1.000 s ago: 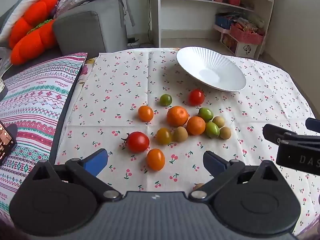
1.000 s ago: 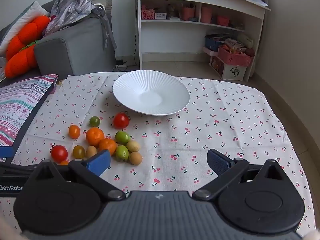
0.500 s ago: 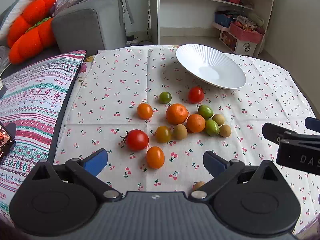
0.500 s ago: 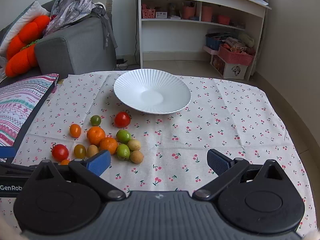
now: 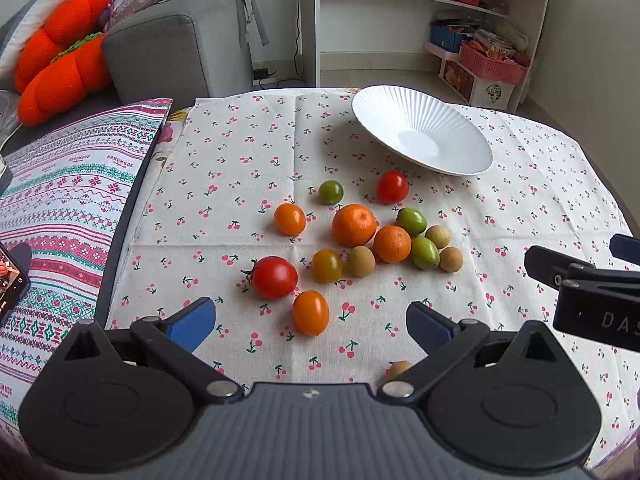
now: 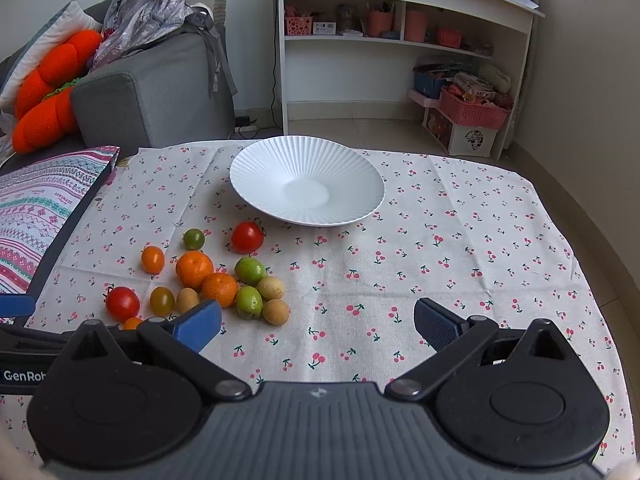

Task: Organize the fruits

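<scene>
Though unseen rightward, brown fruit (image 5: 398,369) beneath left tool (image 5: 310,326)

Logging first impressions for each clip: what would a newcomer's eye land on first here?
Probably the bright cluster of small fruits scattered on the cherry-print tablecloth, left of centre in the right wrist view. Just beyond it sits an empty white ribbed plate. Both hand-held grippers, left and right, are open above the near edge, holding nothing.
</scene>
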Demonstrator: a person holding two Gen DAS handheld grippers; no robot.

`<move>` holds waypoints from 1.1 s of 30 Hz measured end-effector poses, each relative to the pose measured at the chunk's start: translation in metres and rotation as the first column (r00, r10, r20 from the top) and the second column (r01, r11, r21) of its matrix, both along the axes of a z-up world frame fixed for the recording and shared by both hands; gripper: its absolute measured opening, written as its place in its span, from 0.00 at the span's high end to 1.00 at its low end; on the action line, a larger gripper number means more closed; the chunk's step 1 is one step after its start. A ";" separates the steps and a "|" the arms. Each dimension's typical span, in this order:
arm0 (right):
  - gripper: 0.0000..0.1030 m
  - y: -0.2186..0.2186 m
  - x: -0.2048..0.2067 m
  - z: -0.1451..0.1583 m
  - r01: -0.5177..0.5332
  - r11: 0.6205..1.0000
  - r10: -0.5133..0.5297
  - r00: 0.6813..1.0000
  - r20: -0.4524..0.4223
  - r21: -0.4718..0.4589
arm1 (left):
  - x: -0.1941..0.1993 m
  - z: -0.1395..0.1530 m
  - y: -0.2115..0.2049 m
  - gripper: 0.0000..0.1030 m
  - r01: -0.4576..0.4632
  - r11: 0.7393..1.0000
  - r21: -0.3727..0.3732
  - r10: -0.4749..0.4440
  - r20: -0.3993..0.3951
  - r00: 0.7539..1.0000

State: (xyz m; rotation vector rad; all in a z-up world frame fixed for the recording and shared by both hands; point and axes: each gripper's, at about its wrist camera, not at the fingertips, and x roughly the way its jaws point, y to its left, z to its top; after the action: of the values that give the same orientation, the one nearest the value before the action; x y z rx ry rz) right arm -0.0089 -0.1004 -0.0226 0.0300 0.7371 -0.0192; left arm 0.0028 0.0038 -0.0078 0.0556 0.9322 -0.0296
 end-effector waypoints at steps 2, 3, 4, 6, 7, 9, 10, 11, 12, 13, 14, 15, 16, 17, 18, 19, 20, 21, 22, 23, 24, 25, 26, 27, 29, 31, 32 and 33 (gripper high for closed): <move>0.00 0.000 0.000 0.000 -0.001 1.000 0.001 1.000 0.000 0.001 | 0.000 0.000 0.000 0.16 0.000 1.000 0.001 0.000 0.003 1.000; 0.00 0.000 0.000 0.000 -0.002 1.000 0.002 1.000 0.000 0.001 | 0.000 0.000 0.000 0.16 0.001 1.000 0.001 -0.001 0.003 1.000; 0.00 -0.001 0.000 0.000 -0.002 1.000 0.002 1.000 -0.001 0.002 | -0.001 0.000 0.000 0.16 0.002 1.000 0.000 -0.002 0.003 1.000; 0.00 -0.001 0.000 0.000 -0.002 1.000 0.002 1.000 -0.001 0.002 | -0.001 -0.001 0.000 0.16 0.002 1.000 0.001 -0.002 0.003 1.000; 0.00 0.000 0.000 0.000 -0.001 1.000 0.001 1.000 -0.001 0.002 | -0.001 0.000 0.000 0.16 0.002 1.000 0.000 -0.002 0.003 1.000; 0.00 0.000 0.000 0.000 -0.002 1.000 0.002 1.000 -0.001 0.002 | -0.001 0.000 -0.001 0.16 0.002 1.000 0.000 -0.002 0.004 1.000; 0.00 0.000 0.000 0.000 -0.002 1.000 0.002 1.000 -0.001 0.002 | -0.001 0.000 0.000 0.16 0.002 1.000 -0.001 -0.002 0.005 1.000; 0.00 0.000 0.000 0.000 -0.002 1.000 0.002 1.000 -0.001 0.003 | -0.001 0.000 -0.001 0.16 0.002 1.000 -0.002 -0.002 0.006 1.000; 0.00 0.000 -0.001 0.000 -0.002 1.000 0.002 1.000 -0.001 0.003 | -0.001 0.000 -0.001 0.16 0.003 1.000 -0.003 -0.003 0.006 1.000; 0.00 0.000 -0.001 0.000 -0.002 1.000 0.002 1.000 0.000 0.002 | -0.001 0.000 -0.001 0.16 0.003 1.000 -0.003 -0.003 0.007 1.000; 0.00 0.000 -0.001 0.000 -0.001 1.000 0.001 1.000 0.001 0.002 | -0.001 0.000 0.000 0.16 0.003 1.000 -0.004 -0.003 0.008 1.000; 0.00 0.001 -0.001 0.000 -0.001 1.000 0.001 1.000 0.002 0.002 | -0.001 0.001 0.000 0.16 0.003 1.000 -0.005 -0.002 0.009 1.000; 0.00 0.001 -0.001 0.000 -0.001 1.000 0.001 1.000 0.003 0.003 | -0.001 0.001 0.000 0.16 0.003 1.000 -0.005 -0.003 0.010 1.000; 0.00 0.001 -0.001 0.000 -0.002 1.000 0.002 1.000 0.003 0.004 | -0.002 0.001 0.000 0.16 0.002 1.000 -0.006 -0.002 0.011 1.000; 0.00 0.001 -0.001 0.000 -0.002 1.000 0.002 1.000 0.003 0.005 | -0.002 0.001 0.000 0.16 0.003 1.000 -0.007 -0.003 0.012 1.000; 0.00 0.001 -0.001 0.000 -0.003 1.000 0.003 1.000 0.004 0.006 | -0.002 0.001 0.000 0.16 0.003 1.000 -0.007 -0.003 0.013 1.000; 0.00 0.001 -0.001 0.000 -0.003 1.000 0.003 1.000 0.004 0.006 | -0.002 0.002 0.000 0.16 0.004 1.000 -0.008 -0.004 0.013 1.000; 0.00 0.001 -0.001 0.000 -0.004 1.000 0.004 1.000 0.003 0.007 | -0.002 0.002 0.000 0.16 0.005 1.000 -0.008 -0.004 0.012 1.000; 0.00 0.002 -0.001 0.000 -0.005 1.000 0.005 1.000 0.002 0.008 | -0.002 0.002 0.000 0.16 0.004 1.000 -0.008 -0.004 0.012 1.000; 0.00 0.002 -0.001 0.000 -0.006 1.000 0.006 1.000 0.000 0.009 | -0.002 0.002 0.000 0.16 0.004 1.000 -0.008 -0.004 0.012 1.000; 0.00 0.001 -0.001 0.000 -0.007 1.000 0.007 1.000 -0.003 0.009 | -0.002 0.002 0.000 0.16 0.004 1.000 -0.009 -0.004 0.011 1.000; 0.00 0.002 -0.001 -0.001 -0.008 1.000 0.008 1.000 -0.005 0.008 | -0.002 0.002 0.000 0.16 0.003 1.000 -0.008 -0.003 0.012 1.000; 0.00 0.002 0.000 -0.001 -0.008 1.000 0.008 1.000 -0.006 0.008 | -0.002 0.002 0.000 0.16 0.003 1.000 -0.007 -0.003 0.012 1.000; 0.00 0.002 0.000 -0.001 -0.008 1.000 0.008 1.000 -0.007 0.008 | -0.002 0.002 0.000 0.16 0.003 1.000 -0.008 -0.003 0.012 1.000; 0.00 0.002 0.000 0.000 -0.008 1.000 0.008 1.000 -0.006 0.008 | -0.002 0.002 0.000 0.16 0.004 1.000 -0.010 -0.004 0.012 1.000; 0.00 0.002 0.000 0.000 -0.007 1.000 0.007 1.000 -0.004 0.007 | -0.002 0.002 0.000 0.16 0.004 1.000 -0.011 -0.004 0.013 1.000; 0.00 0.002 0.000 0.000 -0.007 1.000 0.007 1.000 -0.004 0.007 | -0.002 0.002 0.000 0.16 0.005 1.000 -0.011 -0.004 0.013 1.000; 0.00 0.002 0.000 -0.001 -0.008 1.000 0.008 1.000 -0.005 0.008 | -0.002 0.002 0.000 0.16 0.004 1.000 -0.012 -0.004 0.013 1.000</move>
State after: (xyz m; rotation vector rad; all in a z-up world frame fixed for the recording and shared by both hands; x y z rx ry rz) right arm -0.0090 -0.0987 -0.0231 0.0344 0.7428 -0.0091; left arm 0.0007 0.0037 -0.0059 0.0469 0.9190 -0.0387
